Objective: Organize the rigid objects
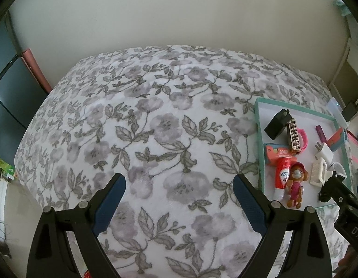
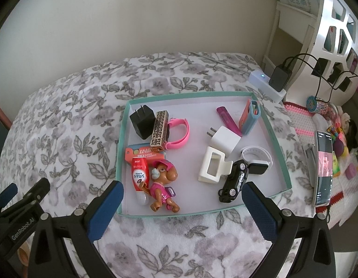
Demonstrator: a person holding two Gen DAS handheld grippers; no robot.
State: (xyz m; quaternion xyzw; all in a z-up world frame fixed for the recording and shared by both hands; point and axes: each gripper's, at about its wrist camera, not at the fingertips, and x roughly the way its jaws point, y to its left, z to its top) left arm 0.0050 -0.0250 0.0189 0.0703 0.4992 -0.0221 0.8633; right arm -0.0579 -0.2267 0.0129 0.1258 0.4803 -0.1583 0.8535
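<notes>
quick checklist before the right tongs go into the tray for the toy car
1. Right tongs open and empty: ok.
2. Left tongs open, over bare floral cover, out of the way: ok.
3. Black toy car in view and uncovered near the front of the teal tray: ok.
4. Room around the car: not ok, it looks to touch the white hair clip and the white watch.
5. Right tongs lined up with the car: not ok, it sits toward the right finger.
6. Tray steady on the soft cover: cannot tell.
</notes>
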